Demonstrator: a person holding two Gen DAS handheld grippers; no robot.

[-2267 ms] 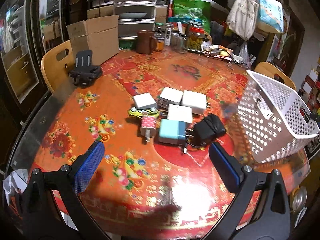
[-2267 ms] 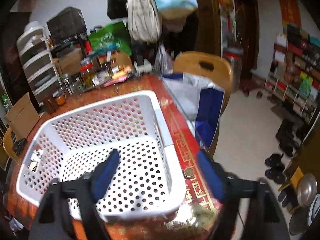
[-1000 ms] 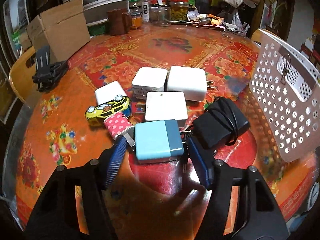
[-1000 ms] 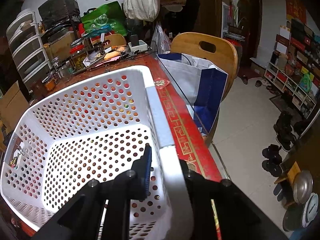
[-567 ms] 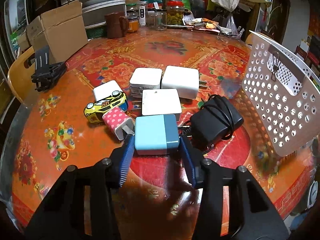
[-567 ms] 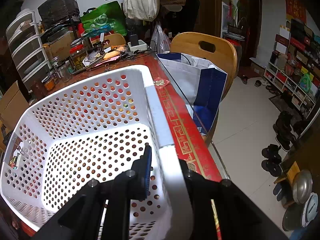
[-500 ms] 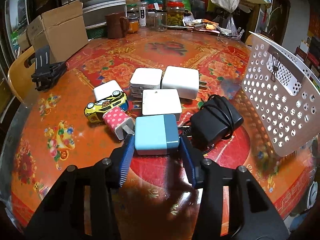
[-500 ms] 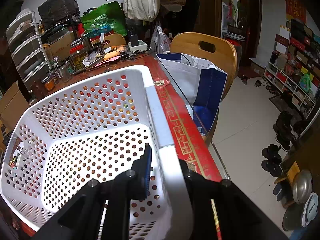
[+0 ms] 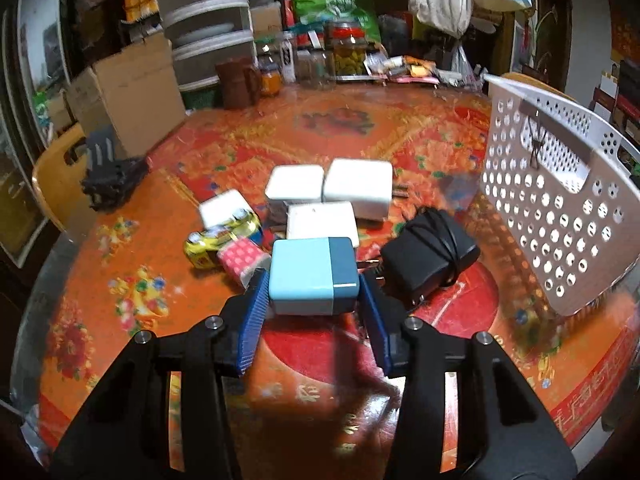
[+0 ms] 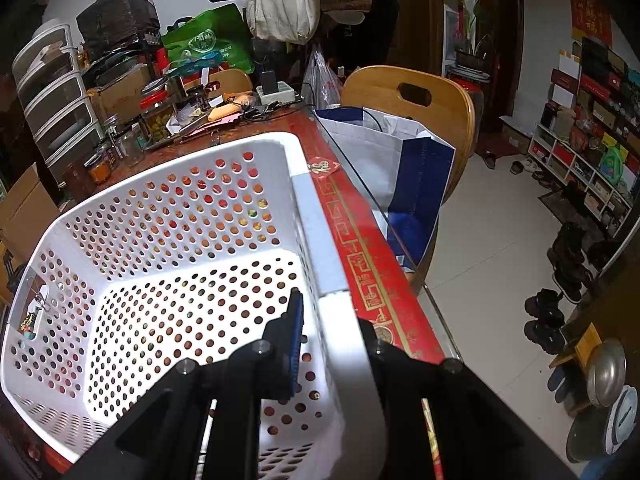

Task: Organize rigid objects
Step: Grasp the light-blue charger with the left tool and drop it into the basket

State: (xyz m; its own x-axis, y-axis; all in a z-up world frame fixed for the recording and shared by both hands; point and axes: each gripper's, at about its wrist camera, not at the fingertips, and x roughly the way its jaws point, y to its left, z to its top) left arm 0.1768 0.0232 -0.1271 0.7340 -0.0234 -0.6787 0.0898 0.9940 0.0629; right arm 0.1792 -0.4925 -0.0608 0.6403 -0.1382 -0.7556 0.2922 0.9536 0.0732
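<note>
The left gripper (image 9: 314, 304) has just closed and is clamped on the two-tone blue charger (image 9: 313, 276), low centre above the desk (image 9: 400, 128). At 2 o'clock stands the white basket (image 9: 560, 216). The right gripper (image 10: 330, 332) is clamped on its rim.

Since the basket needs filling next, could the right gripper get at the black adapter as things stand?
Probably not: the right gripper is shut on the basket rim, and the black adapter lies outside beyond the far wall.
</note>
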